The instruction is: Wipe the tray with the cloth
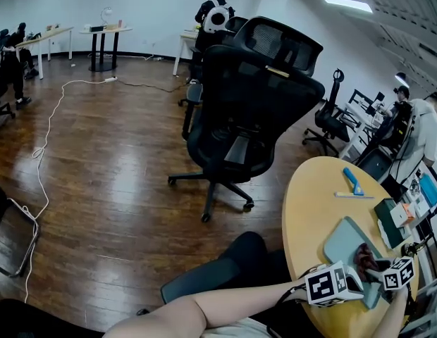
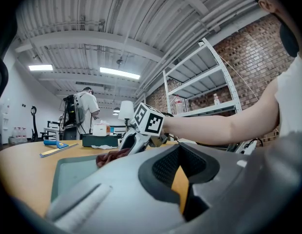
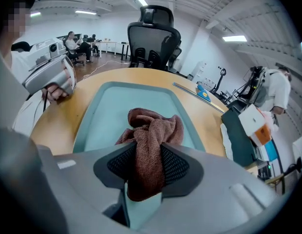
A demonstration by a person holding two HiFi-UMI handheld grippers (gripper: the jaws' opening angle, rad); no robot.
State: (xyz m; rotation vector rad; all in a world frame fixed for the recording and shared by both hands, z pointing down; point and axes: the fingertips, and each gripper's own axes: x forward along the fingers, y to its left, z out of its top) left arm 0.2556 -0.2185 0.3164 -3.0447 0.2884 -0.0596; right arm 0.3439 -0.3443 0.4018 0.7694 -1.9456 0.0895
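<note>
Seated at one round wooden table, the largest thing in reach. On it, one shallow grey-green tray, lying flat, stretching away ahead of the right fingers and just to one side of the left fingers. Looks stiff and probably light, with a smooth floor and a low raised rim. Likely to skate on the polished wood under a firm wipe, so best steadied at its near rim.

Two grippers. At the right gripper: pinching the cloth, pads pressed into it from both sides, fingertips low over the near end of the tray. At the left gripper: fingers spread, only bare tabletop showing through the gap; parked beside the tray, not gripping it.

One cloth, brown, terry by the look, bunched into a knot bulging out ahead of the right fingertips and trailing a little behind them. Judged soft, light and limp: no shape of its own, apt to slip out of the pinch if dragged by a loose corner. Best taken through the thick bunched middle, as here, with enough left forward of the fingertips to meet the tray before the pads do. Whether touching the tray floor: cannot tell.

Well beyond the right fingertips, one blue tool and one thin strip beside it.
</note>
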